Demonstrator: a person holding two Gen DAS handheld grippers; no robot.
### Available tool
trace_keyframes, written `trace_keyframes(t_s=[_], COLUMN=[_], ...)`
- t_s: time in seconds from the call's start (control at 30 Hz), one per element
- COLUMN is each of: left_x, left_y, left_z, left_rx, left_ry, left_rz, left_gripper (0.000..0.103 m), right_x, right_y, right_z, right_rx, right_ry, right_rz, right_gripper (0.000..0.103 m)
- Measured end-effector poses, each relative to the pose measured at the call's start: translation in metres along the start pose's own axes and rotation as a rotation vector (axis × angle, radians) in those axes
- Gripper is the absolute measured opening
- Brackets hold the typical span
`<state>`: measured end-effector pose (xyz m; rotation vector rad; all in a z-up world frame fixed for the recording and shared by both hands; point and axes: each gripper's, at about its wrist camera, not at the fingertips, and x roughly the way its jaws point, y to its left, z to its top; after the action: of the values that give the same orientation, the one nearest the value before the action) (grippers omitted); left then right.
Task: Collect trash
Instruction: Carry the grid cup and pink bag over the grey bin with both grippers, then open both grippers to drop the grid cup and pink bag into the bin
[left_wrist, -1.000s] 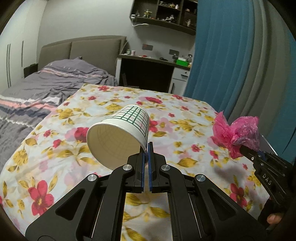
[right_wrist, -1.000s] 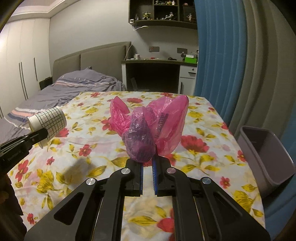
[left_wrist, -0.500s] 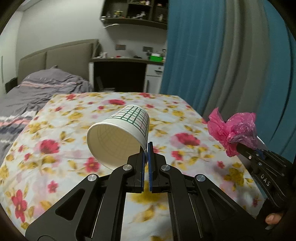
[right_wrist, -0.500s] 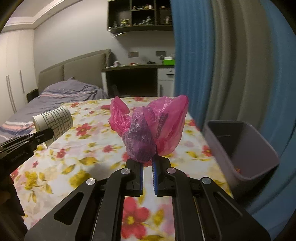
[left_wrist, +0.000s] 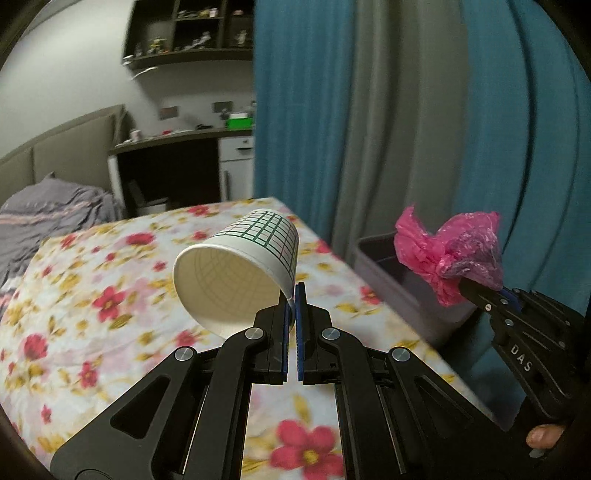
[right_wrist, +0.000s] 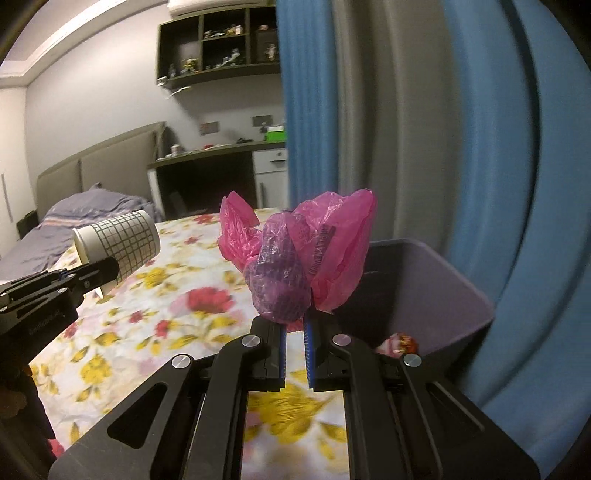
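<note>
Paper cup (left_wrist: 240, 273) hung pinched by its rim in the left gripper (left_wrist: 294, 314), over the floral bedspread (left_wrist: 92, 295), mouth facing the camera, long axis tilted up and away. The right gripper (right_wrist: 295, 325) clamped a crumpled pink bag (right_wrist: 295, 258) beside the grey bin (right_wrist: 424, 288). Each load probably should clear the bin's rim before release.

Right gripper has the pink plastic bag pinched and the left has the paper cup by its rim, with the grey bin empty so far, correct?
Not quite: the grey bin is not empty. The right wrist view shows a small pinkish scrap at its bottom. The right gripper does pinch the pink plastic bag, and the left gripper holds the paper cup by its rim.
</note>
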<state>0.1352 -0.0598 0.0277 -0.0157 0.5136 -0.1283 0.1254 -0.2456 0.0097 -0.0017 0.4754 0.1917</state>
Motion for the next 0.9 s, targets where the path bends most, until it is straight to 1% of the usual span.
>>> trace_keyframes(t_s=[0.1, 0.17, 0.27, 0.37, 0.4, 0.6, 0.7, 0.77, 0.9], left_x=[0.011, 0.021, 0.036, 0.054, 0.064, 0.109, 0.126, 0.141, 0.158], left_y=[-0.021, -0.038, -0.060, -0.079, -0.086, -0.115, -0.123, -0.124, -0.125], left_z=[0.009, 0.016, 0.023, 0.030, 0.032, 0.035, 0.035, 0.034, 0.030], left_rx=[0.025, 0.035, 0.052, 0.056, 0.049, 0.042, 0.036, 0.007, -0.027], left_ry=[-0.002, 0.000, 0.005, 0.019, 0.031, 0.101, 0.131, 0.160, 0.193], left_rz=[-0.044, -0.101, -0.148, -0.218, -0.254, -0.369, -0.407, -0.435, -0.463], left_gripper=[0.002, 0.002, 0.002, 0.002, 0.002, 0.002, 0.002, 0.002, 0.002], right_x=[0.003, 0.008, 0.018, 0.028, 0.031, 0.054, 0.062, 0.067, 0.078], right_y=[-0.024, -0.040, -0.062, -0.079, -0.082, -0.095, -0.100, -0.104, -0.112], right_z=[0.002, 0.002, 0.002, 0.001, 0.002, 0.001, 0.001, -0.002, -0.003], right_rx=[0.039, 0.067, 0.105, 0.130, 0.134, 0.156, 0.171, 0.175, 0.192], right_ry=[0.001, 0.011, 0.029, 0.046, 0.052, 0.090, 0.101, 0.112, 0.143], right_rz=[-0.039, -0.059, -0.091, -0.126, -0.130, -0.152, -0.147, -0.148, -0.148], right_gripper=[0.009, 0.009, 0.009, 0.009, 0.009, 0.009, 0.010, 0.010, 0.010])
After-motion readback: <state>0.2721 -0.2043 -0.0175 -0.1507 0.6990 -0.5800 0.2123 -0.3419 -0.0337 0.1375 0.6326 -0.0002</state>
